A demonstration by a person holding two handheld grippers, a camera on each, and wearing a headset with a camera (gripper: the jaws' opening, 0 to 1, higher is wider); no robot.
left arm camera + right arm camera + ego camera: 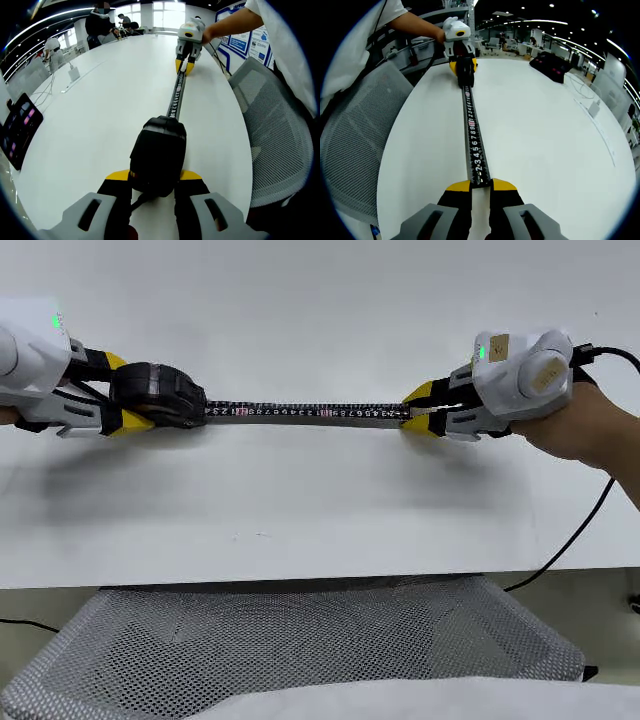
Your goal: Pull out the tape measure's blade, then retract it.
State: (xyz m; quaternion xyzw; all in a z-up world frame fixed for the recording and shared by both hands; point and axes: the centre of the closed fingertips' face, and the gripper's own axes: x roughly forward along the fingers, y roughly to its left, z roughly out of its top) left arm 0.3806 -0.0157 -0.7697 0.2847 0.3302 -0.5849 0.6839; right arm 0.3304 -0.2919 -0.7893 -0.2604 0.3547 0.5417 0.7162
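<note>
The left gripper [125,392] lies level, its jaws pointing at the other gripper and clamped around the tape measure case [165,395], which sits between the yellow tips. The right gripper [418,410] faces it, well apart, jaws pinched on the end of the blade [310,411]. The right hand [575,425] grips behind those jaws.

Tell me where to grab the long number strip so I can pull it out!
Grab the blade at its very tip, coming straight at the end, in line with the strip, as the right gripper does. It is thin and straight, so an end-on pull likely keeps it from bending. The left gripper holds the black case.
</note>
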